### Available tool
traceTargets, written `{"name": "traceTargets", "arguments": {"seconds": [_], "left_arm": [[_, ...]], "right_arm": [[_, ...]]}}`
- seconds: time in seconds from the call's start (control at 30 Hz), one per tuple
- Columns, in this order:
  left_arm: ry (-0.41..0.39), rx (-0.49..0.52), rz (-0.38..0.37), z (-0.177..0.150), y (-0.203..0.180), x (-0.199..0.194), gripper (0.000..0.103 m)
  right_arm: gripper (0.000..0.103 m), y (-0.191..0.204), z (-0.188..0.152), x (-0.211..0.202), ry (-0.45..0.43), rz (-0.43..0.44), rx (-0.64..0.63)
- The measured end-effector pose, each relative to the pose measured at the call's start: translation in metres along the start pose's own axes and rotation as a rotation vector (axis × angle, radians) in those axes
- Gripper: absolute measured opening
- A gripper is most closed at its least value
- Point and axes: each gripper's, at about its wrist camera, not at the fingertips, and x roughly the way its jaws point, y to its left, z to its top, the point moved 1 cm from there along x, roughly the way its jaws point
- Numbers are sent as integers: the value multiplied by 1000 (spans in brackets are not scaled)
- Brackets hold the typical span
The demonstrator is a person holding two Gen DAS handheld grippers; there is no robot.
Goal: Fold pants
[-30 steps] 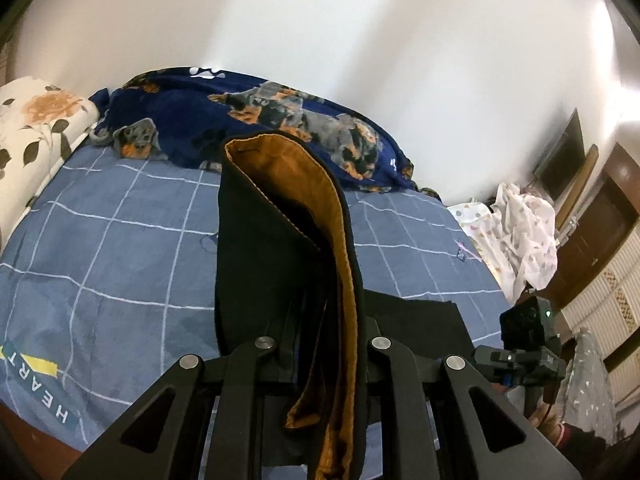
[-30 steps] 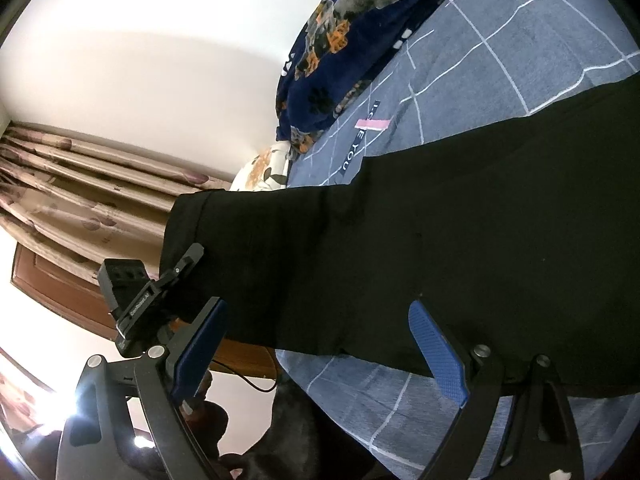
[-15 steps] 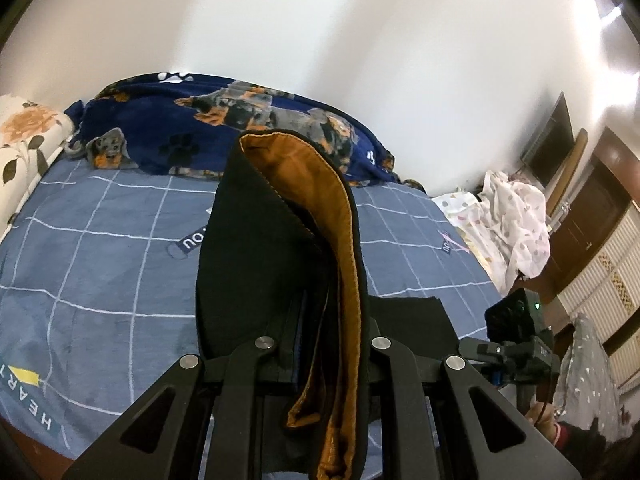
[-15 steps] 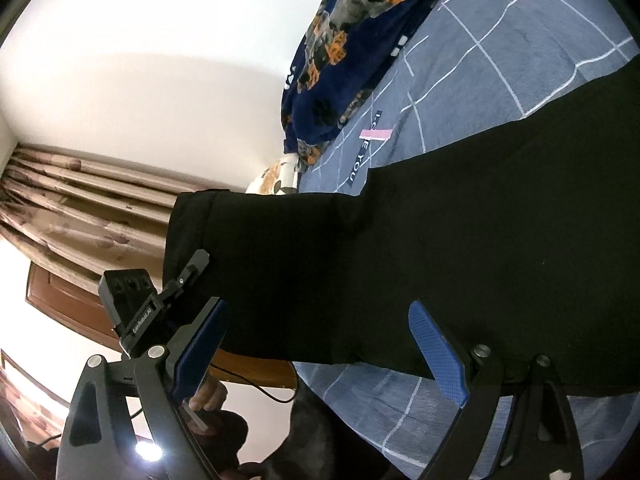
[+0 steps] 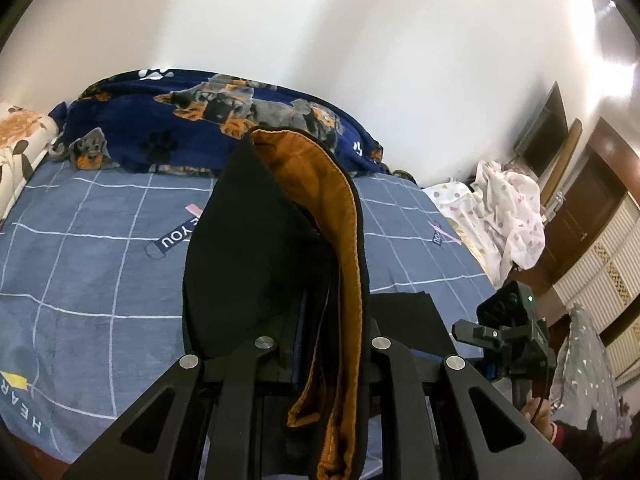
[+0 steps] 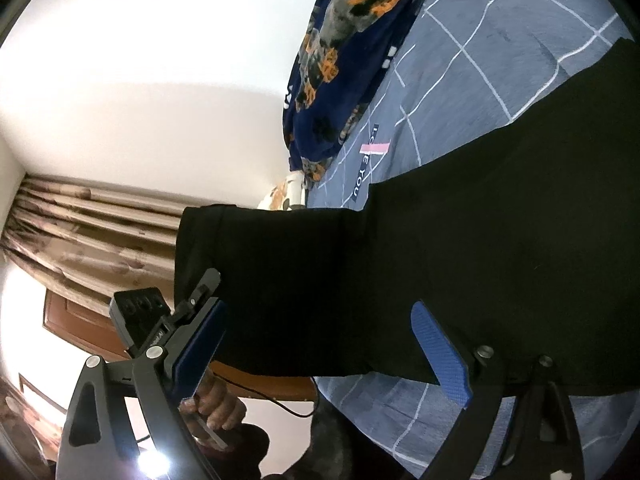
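The black pants (image 5: 256,256) have an orange-brown lining (image 5: 320,200). My left gripper (image 5: 320,344) is shut on their bunched end and holds it up above the bed. In the right wrist view the pants (image 6: 460,272) stretch as a black band across the blue checked bedsheet (image 6: 472,76). My right gripper (image 6: 320,344) is open, its blue pads (image 6: 440,356) wide apart at the near edge of the cloth and not gripping it. The right gripper also shows in the left wrist view (image 5: 508,332) at the right.
A navy dog-print blanket (image 5: 208,128) lies along the wall at the bed's far side. A floral pillow (image 5: 20,148) is at the left. A white patterned cloth (image 5: 508,216) is heaped right of the bed. Curtains (image 6: 88,232) hang beyond the bed's end.
My left gripper has carried the held pants end across the bed; more of the sheet's right side and the far blanket now show. The right gripper stays open.
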Motion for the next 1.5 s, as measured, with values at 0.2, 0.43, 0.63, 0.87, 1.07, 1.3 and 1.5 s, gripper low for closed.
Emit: {"name": "traceTargets", "arguments": {"seconds": [0.2, 0.43, 0.63, 0.87, 1.07, 1.3, 1.5], "left_arm": [[9, 6, -9, 2, -7, 5, 16], [20, 19, -20, 4, -15, 11, 16], [30, 31, -30, 6, -23, 17, 16], [47, 55, -41, 6, -36, 27, 16], [69, 79, -51, 6, -47, 38, 16], [92, 99, -56, 5, -59, 50, 16], [115, 118, -62, 4, -67, 60, 16]], "right_arm": [[93, -4, 5, -8, -33, 11, 34], [93, -9, 9, -21, -85, 7, 61], [94, -17, 13, -30, -118, -8, 105], [94, -16, 16, -40, -150, -6, 110], [94, -15, 22, -54, -192, -3, 119], [94, -15, 25, -71, -239, -22, 124], [94, -6, 23, -81, -253, -127, 64]]}}
